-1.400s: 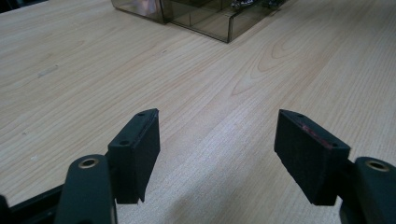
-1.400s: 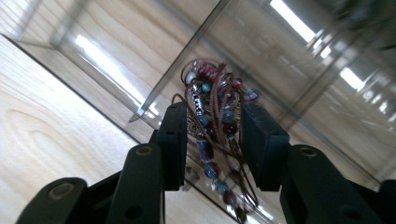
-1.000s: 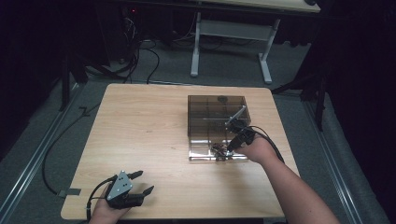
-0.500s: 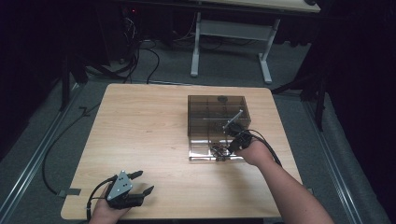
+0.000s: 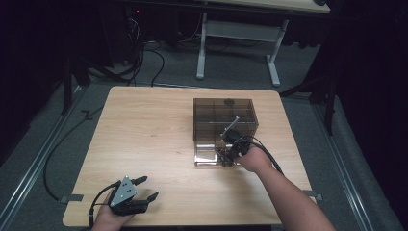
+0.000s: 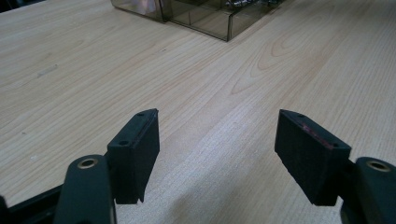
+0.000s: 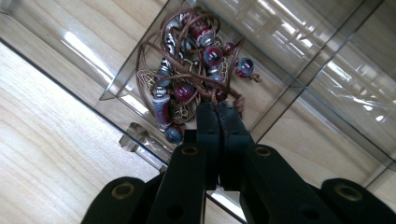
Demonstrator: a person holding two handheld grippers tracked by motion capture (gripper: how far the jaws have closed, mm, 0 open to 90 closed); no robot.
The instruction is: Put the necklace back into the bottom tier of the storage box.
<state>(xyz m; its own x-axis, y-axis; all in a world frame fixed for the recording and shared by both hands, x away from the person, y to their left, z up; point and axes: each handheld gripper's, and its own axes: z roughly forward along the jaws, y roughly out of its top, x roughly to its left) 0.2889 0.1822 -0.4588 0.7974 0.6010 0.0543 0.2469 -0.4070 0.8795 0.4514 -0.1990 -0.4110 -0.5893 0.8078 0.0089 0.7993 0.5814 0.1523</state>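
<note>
Inside drawer (image 7: 299, 100), claw (image 7: 217, 109) on beads (image 7: 187, 70)

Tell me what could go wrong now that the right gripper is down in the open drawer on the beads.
1. The right gripper is shut on the beaded cord jewelry, seemingly pinching only one brown strand; lifting could drag the tangle up unevenly or let it slip.
2. The bundle lies against the clear drawer's front wall and divider; a snag might tug the smoked acrylic drawer box.
3. The left gripper rests open near the table edge, too far away to steady the box.
</note>
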